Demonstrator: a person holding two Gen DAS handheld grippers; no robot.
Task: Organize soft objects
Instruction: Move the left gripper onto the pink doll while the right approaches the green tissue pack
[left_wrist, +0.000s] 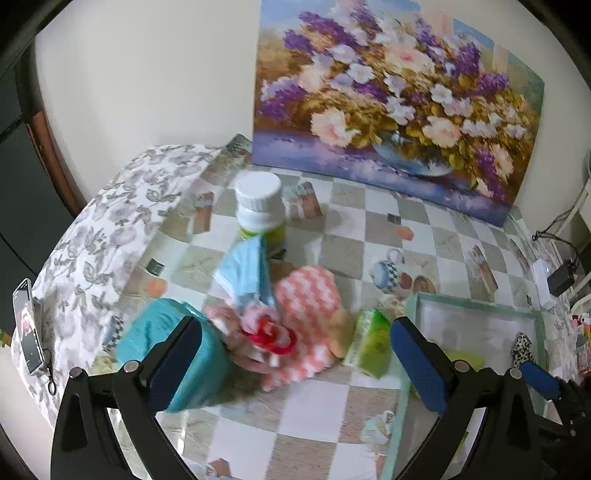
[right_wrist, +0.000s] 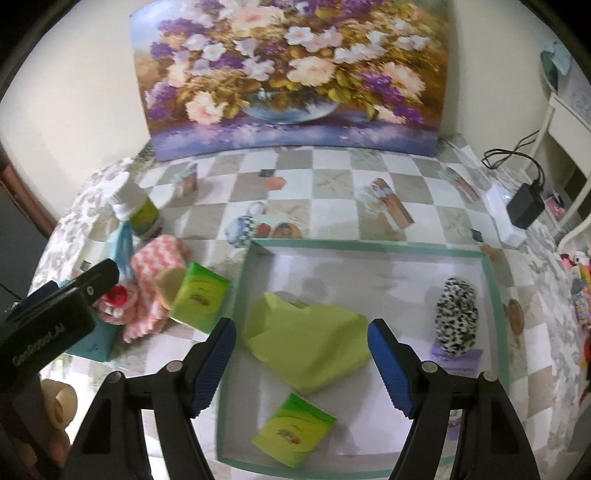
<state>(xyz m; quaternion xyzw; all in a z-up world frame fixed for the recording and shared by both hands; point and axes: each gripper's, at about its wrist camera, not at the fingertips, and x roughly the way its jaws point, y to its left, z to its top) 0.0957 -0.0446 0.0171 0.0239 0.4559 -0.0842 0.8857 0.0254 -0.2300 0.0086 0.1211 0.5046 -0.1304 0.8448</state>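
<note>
Checkered oilcloth covers the worktop, with a flower painting propped at the back. Left tongs stand wide apart, holding nothing, right above the loose pile: one teal pouch, one pink-and-white cloth, one blue cloth, one red-and-pink item, one green tissue pack. Right tongs also gape empty over the tray, which holds one lime cloth, one leopard-print piece and a second tissue pack. I judge the left hand nearer the pile; the tray lies to its right.
</note>
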